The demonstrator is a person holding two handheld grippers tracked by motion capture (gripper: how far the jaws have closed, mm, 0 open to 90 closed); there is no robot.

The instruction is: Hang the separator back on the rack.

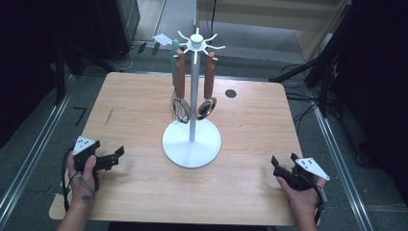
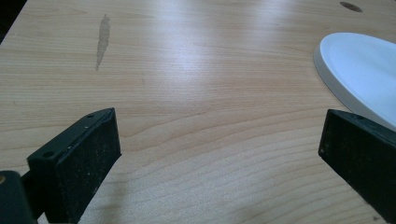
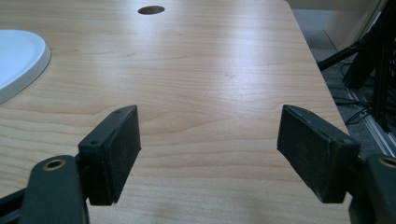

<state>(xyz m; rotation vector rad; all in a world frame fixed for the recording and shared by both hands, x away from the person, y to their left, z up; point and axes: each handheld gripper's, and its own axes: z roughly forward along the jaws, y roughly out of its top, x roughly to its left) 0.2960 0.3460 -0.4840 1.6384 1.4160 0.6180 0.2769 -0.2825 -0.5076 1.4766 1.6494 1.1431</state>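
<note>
left gripper (image 1: 115, 156) spread, empty | right gripper (image 1: 281, 166) spread, empty | utensils (image 1: 180, 77) hang upright on stand (image 1: 191, 144), ahead between my hands | left slightly nearer

Light wooden table (image 1: 144, 192) with a round dark hole (image 1: 231, 93), bearing a white utensil stand (image 1: 191, 143) at its middle.

One white rack (image 1: 192, 144) on table (image 1: 134, 192). Three utensils hanging: two wooden-handled, whisk (image 1: 180, 103) and strainer (image 1: 207, 107); one teal-handled (image 1: 174, 50). Two hand-held grippers: left (image 1: 115, 156), right (image 1: 281, 162).
</note>
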